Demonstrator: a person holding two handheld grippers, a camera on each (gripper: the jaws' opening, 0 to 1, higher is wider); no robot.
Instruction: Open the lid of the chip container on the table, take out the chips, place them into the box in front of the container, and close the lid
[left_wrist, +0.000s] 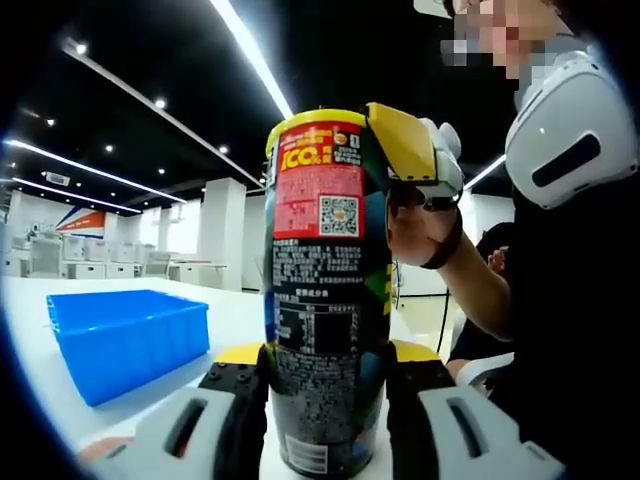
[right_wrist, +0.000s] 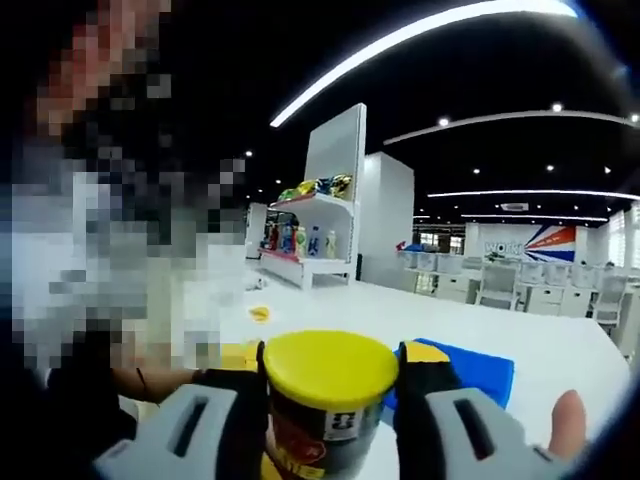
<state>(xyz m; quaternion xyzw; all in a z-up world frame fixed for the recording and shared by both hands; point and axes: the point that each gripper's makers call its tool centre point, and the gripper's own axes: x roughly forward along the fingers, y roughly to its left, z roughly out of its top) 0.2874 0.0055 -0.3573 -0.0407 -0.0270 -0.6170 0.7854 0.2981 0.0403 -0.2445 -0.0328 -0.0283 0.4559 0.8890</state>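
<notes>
On the white table (left_wrist: 40, 330) stands the tall black chip container with a red label (left_wrist: 328, 300), upright, and my left gripper (left_wrist: 328, 400) is clamped around its lower body, a jaw pressed to each side. At its top, my right gripper (right_wrist: 330, 400) closes on the round yellow plastic lid (right_wrist: 330, 368), which sits on the container's rim; from the left gripper view its yellow-tipped jaw lies against the lid's edge. Beside the container, well apart from it, rests the open blue plastic box (left_wrist: 128, 340).
</notes>
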